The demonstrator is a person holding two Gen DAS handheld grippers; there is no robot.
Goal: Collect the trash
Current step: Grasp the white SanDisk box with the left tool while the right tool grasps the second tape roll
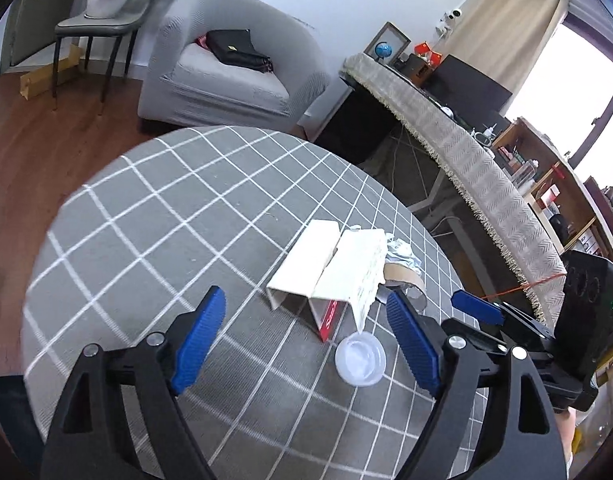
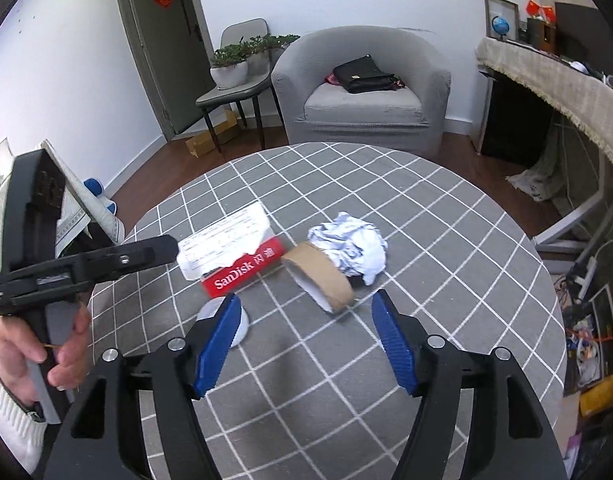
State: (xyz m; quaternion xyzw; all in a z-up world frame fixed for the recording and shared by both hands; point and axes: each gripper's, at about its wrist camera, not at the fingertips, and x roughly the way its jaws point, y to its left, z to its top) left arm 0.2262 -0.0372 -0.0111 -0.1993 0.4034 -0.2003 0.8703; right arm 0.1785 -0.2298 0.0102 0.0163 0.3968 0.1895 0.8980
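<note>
On the round table with the grey checked cloth [image 1: 178, 216] lie a torn white and red box [image 1: 330, 268], a brown cardboard tape roll [image 1: 404, 276], a ball of crumpled paper [image 1: 402, 250] and a clear plastic lid [image 1: 360, 360]. My left gripper [image 1: 304, 296] hangs open above the lid and the box's near end, its pads touching nothing. In the right wrist view my right gripper [image 2: 306, 298] is open just short of the tape roll [image 2: 318, 274], with the crumpled paper [image 2: 350, 244] behind it. The box [image 2: 242, 268] lies to the left, and the lid [image 2: 210, 312] is half hidden by a finger.
A hand [image 2: 62, 360] holds the left gripper at the table's left side. Beyond the table stand a grey armchair [image 2: 362, 100] with a black bag, a chair with potted plants [image 2: 234, 68], and a desk under a fringed cloth [image 1: 466, 152]. The floor is brown wood.
</note>
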